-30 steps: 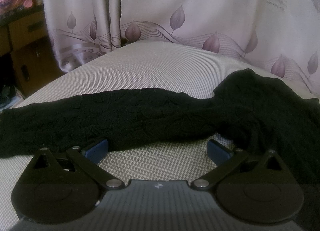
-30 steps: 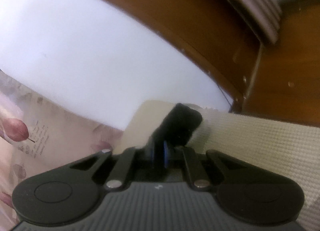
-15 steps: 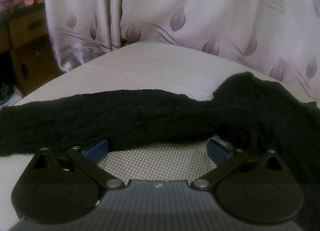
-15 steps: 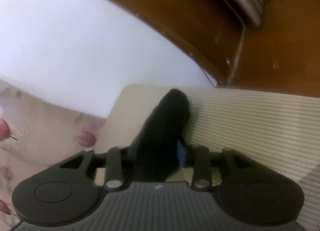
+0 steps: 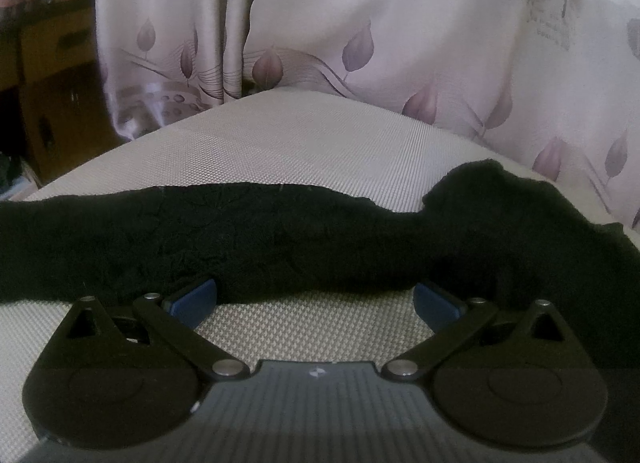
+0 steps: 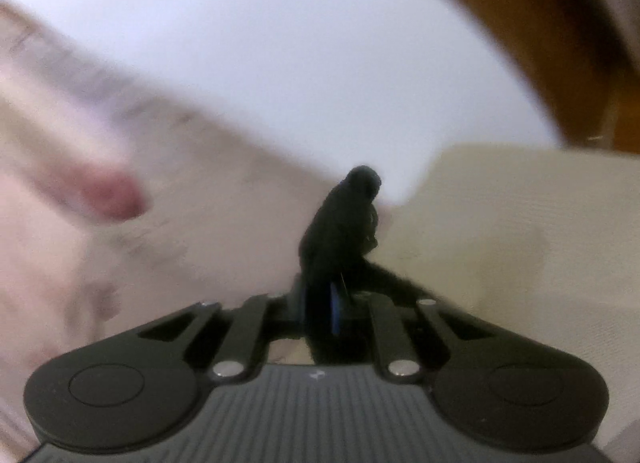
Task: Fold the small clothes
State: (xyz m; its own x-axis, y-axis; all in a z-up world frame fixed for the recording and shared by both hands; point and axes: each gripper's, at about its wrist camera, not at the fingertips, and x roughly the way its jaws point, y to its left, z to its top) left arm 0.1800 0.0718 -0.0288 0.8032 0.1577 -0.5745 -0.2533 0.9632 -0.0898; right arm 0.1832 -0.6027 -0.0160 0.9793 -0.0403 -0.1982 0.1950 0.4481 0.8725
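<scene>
Left wrist view: While the left gripper [image 5: 316, 299] is hanging low over the woven surface [image 5: 304, 147], its jaws are standing wide apart with nothing between them, and the blue pads [image 5: 192, 299] are sitting right at the near edge of the black garment [image 5: 248, 239].
Garment, left wrist view: It is lying stretched in a long dark band across the surface from the left edge of the picture, and is widening into a bulkier mass toward the right; a leaf-patterned curtain [image 5: 360, 35] is hanging behind it.
Right wrist view: The right gripper [image 6: 318, 307] is closing its jaws on a pinch of the same black garment [image 6: 344, 223], which is sticking up in a dark tuft between the pads and trailing off to the right over the pale surface [image 6: 520, 223].
Background, right wrist view: Everything beyond the gripper is smeared with blur; a white wall [image 6: 280, 43] and a brown wooden frame [image 6: 560, 43] are showing.
Step in hand: The right gripper appears to be taking one end of the garment for the first fold, while the left is waiting unclenched at the middle.
Next move: It is calling for the pinched end to be carried over the band toward the far end, with the left gripper pinning or gripping the cloth so that it is not dragging along.
Risk: The grip is looking thin, so the knit may be slipping out if pulled quickly.
</scene>
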